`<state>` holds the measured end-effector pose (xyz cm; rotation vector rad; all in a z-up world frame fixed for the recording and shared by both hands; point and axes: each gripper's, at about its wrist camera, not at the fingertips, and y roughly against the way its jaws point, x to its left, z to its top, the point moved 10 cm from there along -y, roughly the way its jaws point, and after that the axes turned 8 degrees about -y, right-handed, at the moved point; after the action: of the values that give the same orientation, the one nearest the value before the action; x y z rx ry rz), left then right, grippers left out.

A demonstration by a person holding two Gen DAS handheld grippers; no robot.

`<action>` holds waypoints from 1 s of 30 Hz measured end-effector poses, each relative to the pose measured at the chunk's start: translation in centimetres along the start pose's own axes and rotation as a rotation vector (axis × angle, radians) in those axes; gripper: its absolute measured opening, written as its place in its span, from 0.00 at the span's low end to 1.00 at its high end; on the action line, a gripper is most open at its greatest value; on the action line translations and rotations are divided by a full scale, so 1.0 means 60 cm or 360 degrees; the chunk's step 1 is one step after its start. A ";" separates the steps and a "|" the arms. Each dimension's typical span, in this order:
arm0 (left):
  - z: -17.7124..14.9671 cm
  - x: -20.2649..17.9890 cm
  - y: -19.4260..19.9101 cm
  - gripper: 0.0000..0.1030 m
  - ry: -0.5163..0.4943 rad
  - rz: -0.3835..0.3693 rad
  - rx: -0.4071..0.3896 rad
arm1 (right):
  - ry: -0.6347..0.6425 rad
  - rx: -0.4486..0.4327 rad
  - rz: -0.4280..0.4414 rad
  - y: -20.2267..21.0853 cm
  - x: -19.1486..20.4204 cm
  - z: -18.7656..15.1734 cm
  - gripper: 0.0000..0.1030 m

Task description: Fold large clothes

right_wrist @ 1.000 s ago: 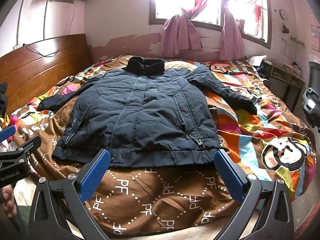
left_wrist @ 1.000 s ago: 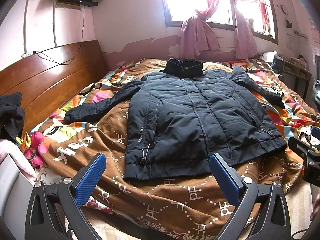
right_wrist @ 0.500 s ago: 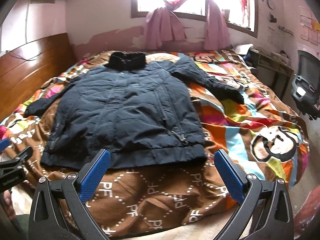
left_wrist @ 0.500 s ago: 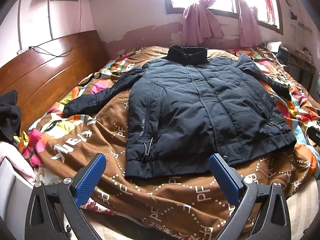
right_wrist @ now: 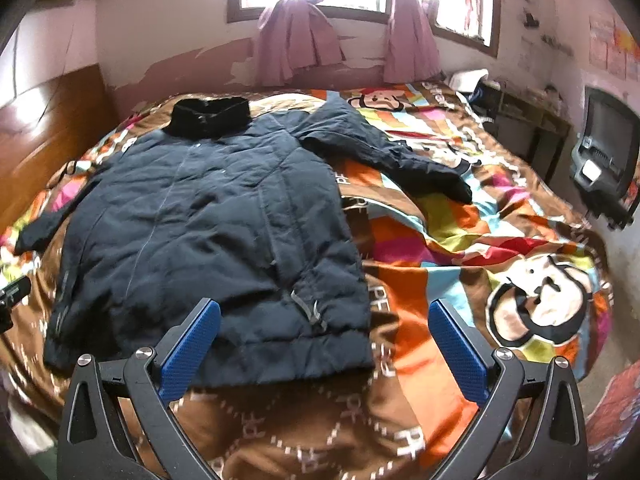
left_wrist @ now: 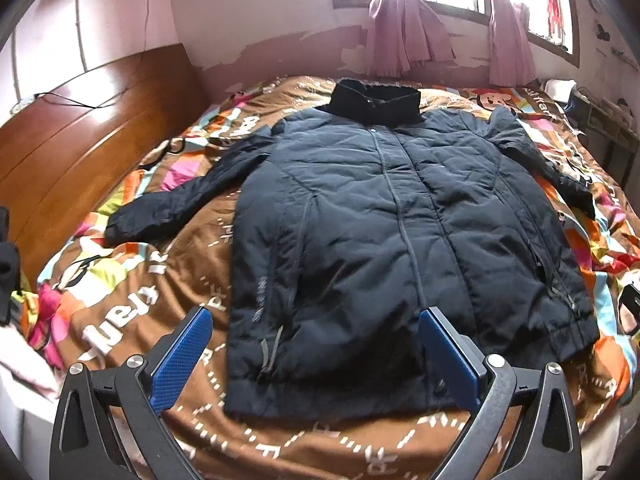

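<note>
A large dark navy padded jacket [left_wrist: 392, 240] lies flat and face up on the bed, collar far, hem near, both sleeves spread out to the sides. It also shows in the right wrist view [right_wrist: 208, 240]. My left gripper [left_wrist: 316, 356] is open and empty, hovering over the hem's left part. My right gripper [right_wrist: 324, 344] is open and empty, over the hem's right corner. The jacket's right sleeve [right_wrist: 392, 156] lies out on the bedspread, and its left sleeve [left_wrist: 180, 204] reaches toward the headboard.
The bed has a colourful brown cartoon bedspread [right_wrist: 460, 240]. A wooden headboard [left_wrist: 80, 128] runs along the left. A window with pink curtains [left_wrist: 404, 36] is behind the bed. A shelf and a dark chair [right_wrist: 604, 160] stand at the right.
Both grippers have moved forward and closer over the bed, so the jacket's hem now sits between the fingers. The right gripper's view has swung to the right. Both stay open.
</note>
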<state>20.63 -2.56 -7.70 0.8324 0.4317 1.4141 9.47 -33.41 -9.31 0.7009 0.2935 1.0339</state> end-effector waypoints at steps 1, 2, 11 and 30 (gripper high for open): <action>0.008 -0.006 -0.009 1.00 -0.0004 -0.0007 0.0015 | -0.0044 0.0012 0.0036 -0.015 -0.007 0.007 0.99; 0.019 -0.015 -0.021 1.00 -0.0013 -0.0021 0.0030 | -0.0094 0.0034 0.0070 -0.032 -0.015 0.012 0.99; 0.171 -0.096 -0.126 1.00 0.0007 -0.0178 -0.0096 | -0.0644 0.0128 0.0255 -0.211 -0.150 0.111 0.99; 0.431 -0.395 -0.405 1.00 -0.0095 -0.0525 -0.0066 | -0.1315 0.0117 0.0091 -0.635 -0.327 0.321 0.99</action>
<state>52.28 -30.64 -13.29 0.7305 0.4691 1.0875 36.06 -70.10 -21.78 1.1418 -0.4091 0.7116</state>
